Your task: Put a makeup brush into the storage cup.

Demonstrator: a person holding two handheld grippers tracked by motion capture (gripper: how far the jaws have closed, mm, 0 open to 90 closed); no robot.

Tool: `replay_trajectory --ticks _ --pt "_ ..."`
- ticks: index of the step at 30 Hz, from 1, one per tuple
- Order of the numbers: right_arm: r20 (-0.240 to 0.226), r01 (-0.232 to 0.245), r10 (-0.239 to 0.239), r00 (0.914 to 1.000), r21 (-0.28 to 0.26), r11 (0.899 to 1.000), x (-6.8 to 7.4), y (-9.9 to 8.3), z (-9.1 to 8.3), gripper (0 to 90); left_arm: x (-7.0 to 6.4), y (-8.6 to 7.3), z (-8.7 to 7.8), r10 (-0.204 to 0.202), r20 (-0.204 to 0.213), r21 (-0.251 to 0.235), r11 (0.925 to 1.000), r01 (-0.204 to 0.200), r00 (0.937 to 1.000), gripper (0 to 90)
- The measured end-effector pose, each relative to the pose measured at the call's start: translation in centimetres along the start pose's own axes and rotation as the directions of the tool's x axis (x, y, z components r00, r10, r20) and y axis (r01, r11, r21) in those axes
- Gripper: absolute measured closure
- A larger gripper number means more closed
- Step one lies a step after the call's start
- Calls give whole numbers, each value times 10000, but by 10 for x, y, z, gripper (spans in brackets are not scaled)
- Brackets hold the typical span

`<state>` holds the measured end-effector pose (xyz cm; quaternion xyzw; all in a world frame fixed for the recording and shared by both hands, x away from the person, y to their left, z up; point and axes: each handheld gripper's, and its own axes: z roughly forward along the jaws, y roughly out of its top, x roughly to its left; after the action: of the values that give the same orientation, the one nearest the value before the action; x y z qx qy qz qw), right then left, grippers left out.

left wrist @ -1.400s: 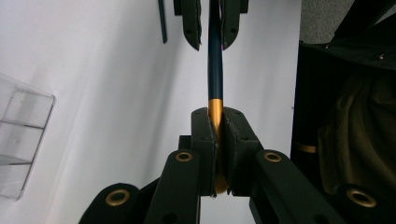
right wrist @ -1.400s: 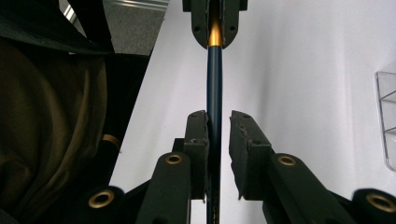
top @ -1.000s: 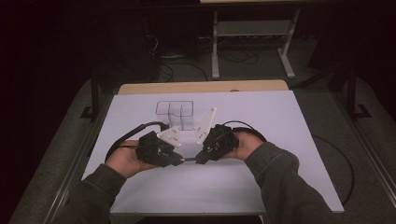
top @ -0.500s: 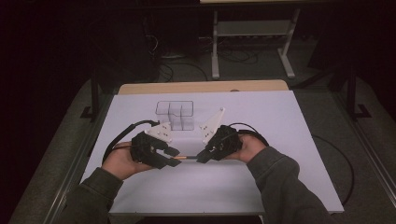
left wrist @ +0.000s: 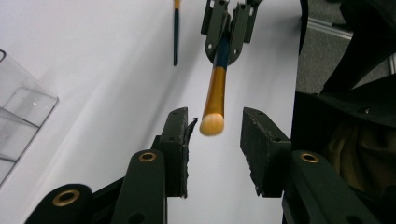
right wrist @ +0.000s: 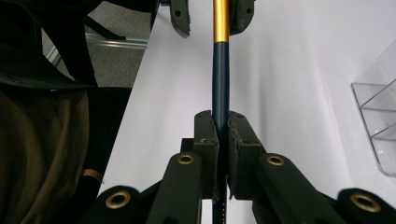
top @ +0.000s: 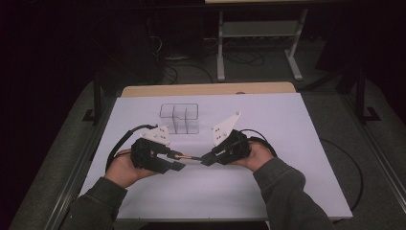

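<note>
A: From the high view first, what lies on the table?

B: A white sheet (top: 287,143) covers the table top. On its far-middle part stands a clear plastic compartment box (top: 180,117). Near of it, the person's two hands meet. The left gripper (top: 178,161) sits left of centre, the right gripper (top: 207,160) just right of it, tips facing each other. A thin makeup brush with a dark blue handle and a gold ferrule (top: 187,157) bridges the short gap between them, held above the sheet.

A: And the left gripper view?

B: The left gripper (left wrist: 215,140) has its jaws spread apart, released. The brush's (left wrist: 215,93) pale bristle tip hangs between the two black pads without touching either. Farther off, the right gripper (left wrist: 224,44) grips the blue handle. A dark streak beside it on the sheet looks like the brush's shadow. The clear box (left wrist: 21,116) shows at the left edge.

A: Then the right gripper view?

B: The right gripper (right wrist: 220,128) is clenched on the blue handle of the brush (right wrist: 220,74), both pads pressed to it. The handle runs straight away to the gold ferrule, which reaches in between the left gripper's (right wrist: 212,16) parted pads at the top. A corner of the clear box (right wrist: 378,121) lies to the right.
</note>
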<state>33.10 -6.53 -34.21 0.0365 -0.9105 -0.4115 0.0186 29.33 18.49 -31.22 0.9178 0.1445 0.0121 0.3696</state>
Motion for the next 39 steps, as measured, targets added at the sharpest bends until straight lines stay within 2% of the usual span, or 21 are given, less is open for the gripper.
replay_trajectory --ticks 5,11,21,39 --pt "7 -119 120 9999 -407 9991 1 -3 1 832 2 1 -1 -198 213 -368 9991 206 9996 634" --pt "131 -88 96 9999 -606 9981 1 -5 3 832 3 2 0 -170 275 -360 9992 180 9995 675" --pt "238 41 -28 9997 -584 9983 4 -7 3 832 2 7 -1 -75 339 -328 9994 87 9994 789" --pt "180 248 -241 9995 -421 9988 5 -7 9 832 1 15 -3 188 604 -317 9994 -169 9980 825"
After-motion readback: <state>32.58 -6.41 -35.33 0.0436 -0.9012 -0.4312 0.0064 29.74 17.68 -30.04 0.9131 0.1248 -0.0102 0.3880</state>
